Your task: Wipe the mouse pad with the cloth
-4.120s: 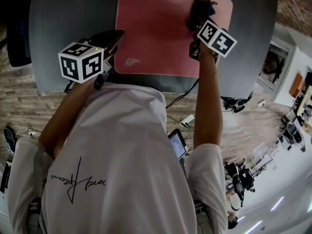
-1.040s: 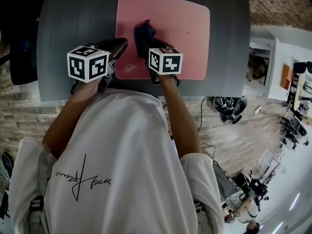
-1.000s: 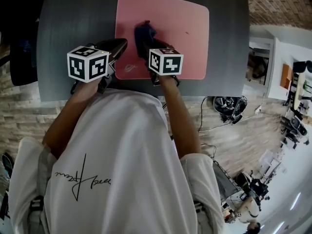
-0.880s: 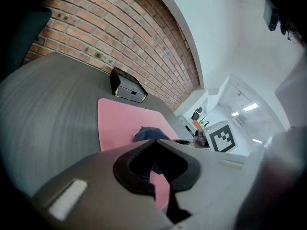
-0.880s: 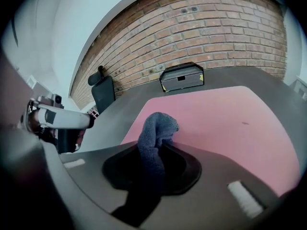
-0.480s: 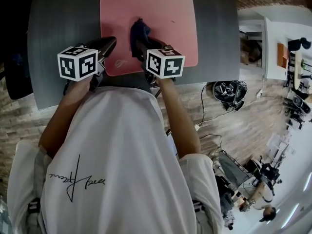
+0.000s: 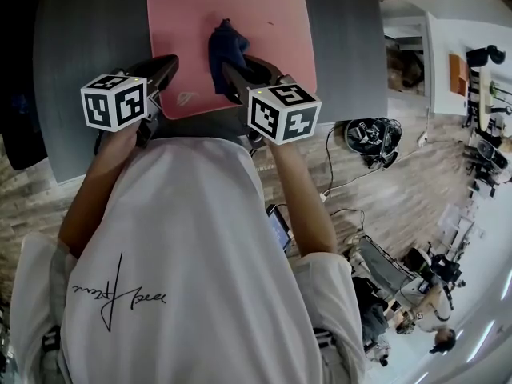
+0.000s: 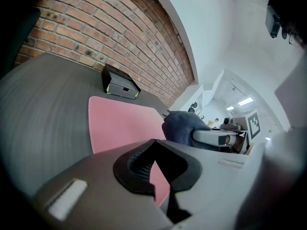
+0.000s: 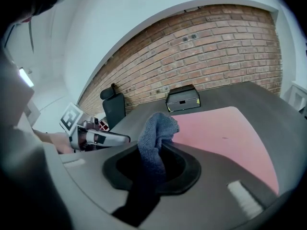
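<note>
The pink mouse pad (image 7: pixel 264 22) lies on the dark grey table (image 7: pixel 88 30). A dark blue cloth (image 7: pixel 225 48) rests bunched over the pad's near middle, and my right gripper (image 7: pixel 234 77) is shut on it. In the right gripper view the cloth (image 9: pixel 156 133) sticks up from between the jaws, with the pad (image 9: pixel 225 133) beyond. My left gripper (image 7: pixel 166 66) is shut on nothing at the pad's near left corner. In the left gripper view its jaws (image 8: pixel 153 166) frame the pad (image 8: pixel 120 123), and the cloth (image 8: pixel 182 126) shows to the right.
A small black box (image 9: pixel 183 98) stands on the table past the pad's far edge, also seen as the box (image 8: pixel 120 83) in the left gripper view. A brick wall (image 9: pixel 216 42) runs behind the table. A dark office chair (image 9: pixel 113 110) stands at the left.
My right gripper has carried the cloth from the pad's far right part to its near middle. The left gripper has stayed by the pad's near left corner.
</note>
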Available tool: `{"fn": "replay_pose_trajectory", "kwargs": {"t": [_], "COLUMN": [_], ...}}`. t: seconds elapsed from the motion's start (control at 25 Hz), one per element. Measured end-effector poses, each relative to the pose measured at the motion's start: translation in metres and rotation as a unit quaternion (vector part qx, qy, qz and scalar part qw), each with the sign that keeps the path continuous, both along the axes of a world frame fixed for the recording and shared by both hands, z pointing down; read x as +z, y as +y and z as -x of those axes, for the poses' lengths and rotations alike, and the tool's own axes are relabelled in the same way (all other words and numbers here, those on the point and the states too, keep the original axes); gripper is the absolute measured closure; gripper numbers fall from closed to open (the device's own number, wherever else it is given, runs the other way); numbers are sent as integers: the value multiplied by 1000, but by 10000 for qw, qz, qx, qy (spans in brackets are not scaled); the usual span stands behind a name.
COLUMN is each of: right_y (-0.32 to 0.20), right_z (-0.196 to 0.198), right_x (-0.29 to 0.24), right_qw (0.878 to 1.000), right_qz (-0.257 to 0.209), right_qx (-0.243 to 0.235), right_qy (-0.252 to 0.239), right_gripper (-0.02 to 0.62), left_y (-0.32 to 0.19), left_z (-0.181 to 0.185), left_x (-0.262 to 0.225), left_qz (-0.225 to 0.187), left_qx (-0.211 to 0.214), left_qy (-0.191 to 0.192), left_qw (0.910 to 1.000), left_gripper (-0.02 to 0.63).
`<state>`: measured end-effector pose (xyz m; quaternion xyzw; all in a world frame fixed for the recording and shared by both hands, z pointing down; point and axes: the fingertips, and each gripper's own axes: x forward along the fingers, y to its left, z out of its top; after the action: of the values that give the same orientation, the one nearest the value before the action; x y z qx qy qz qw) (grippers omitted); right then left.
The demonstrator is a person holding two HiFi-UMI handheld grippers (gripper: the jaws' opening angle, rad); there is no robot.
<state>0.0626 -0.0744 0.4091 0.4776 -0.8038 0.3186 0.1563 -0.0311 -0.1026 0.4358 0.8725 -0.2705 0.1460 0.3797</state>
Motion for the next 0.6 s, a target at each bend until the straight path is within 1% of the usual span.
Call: {"fn": "replay_pose_trajectory", "kwargs": {"t": [0.12, 0.24, 0.48, 0.6], "right_y": [5, 11, 32, 41], "right_z": [-2, -4, -11, -17], "right_x": [-7, -11, -12, -19], "right_qw": [10000, 9999, 9997, 9994], "right_qz": [-65, -100, -154, -264], "right_qx": [-10, 5, 134, 157], "right_qy": [-29, -98, -138, -171], "right_gripper": [518, 518, 522, 522], "left_y": [-1, 1, 11, 14], "left_z": [1, 1, 7, 8], "left_x": [-5, -7, 2, 0], "left_qz": [-52, -120, 12, -2], "left_qx": [-54, -17, 180, 238], "left_qy": [18, -4, -23, -16], "left_qw": [10000, 9999, 9998, 9997], "left_gripper": [595, 594, 594, 595]}}
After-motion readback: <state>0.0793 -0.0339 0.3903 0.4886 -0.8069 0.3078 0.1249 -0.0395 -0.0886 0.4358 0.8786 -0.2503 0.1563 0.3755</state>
